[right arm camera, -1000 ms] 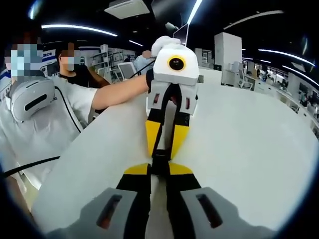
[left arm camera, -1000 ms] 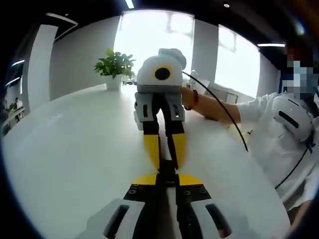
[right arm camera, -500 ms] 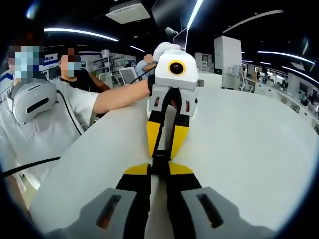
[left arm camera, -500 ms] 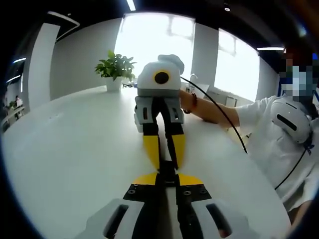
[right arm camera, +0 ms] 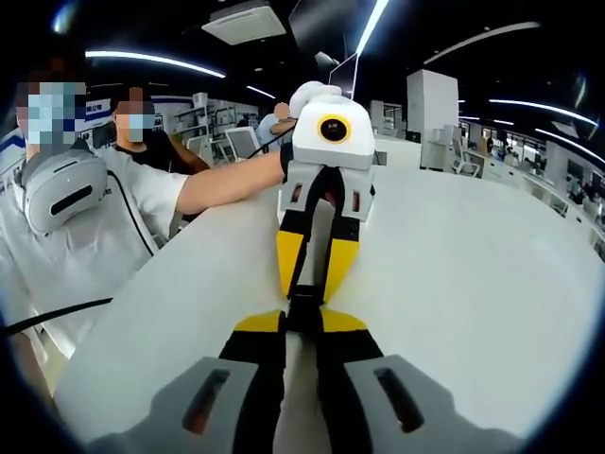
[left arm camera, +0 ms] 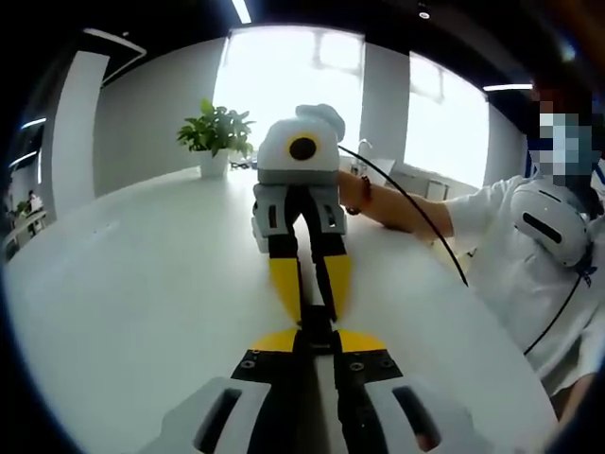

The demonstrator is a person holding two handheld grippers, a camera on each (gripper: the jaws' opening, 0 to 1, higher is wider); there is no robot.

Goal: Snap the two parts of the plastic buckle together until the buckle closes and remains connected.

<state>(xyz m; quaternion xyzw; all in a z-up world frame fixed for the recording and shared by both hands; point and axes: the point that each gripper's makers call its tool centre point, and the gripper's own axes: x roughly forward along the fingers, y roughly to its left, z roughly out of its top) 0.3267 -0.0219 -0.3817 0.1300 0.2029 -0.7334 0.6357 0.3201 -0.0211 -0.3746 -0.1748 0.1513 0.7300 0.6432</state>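
Observation:
The black plastic buckle point(left arm camera: 318, 320) is held edge-on between the two grippers, which face each other tip to tip above the white table point(left arm camera: 142, 284). My left gripper point(left arm camera: 317, 340) is shut on the near end. My right gripper point(left arm camera: 314, 305), with yellow fingers point(left arm camera: 285, 284), is shut on the far end. In the right gripper view the buckle point(right arm camera: 303, 307) sits between my right gripper point(right arm camera: 302, 324) and the left gripper point(right arm camera: 309, 291). The jaws hide the seam, so I cannot tell whether the two halves are latched.
A potted plant point(left arm camera: 217, 130) stands at the far table edge. A person in white point(left arm camera: 529, 246) with a black cable point(left arm camera: 416, 213) is at the table's right side, holding the grippers. A second person point(right arm camera: 142, 128) is behind.

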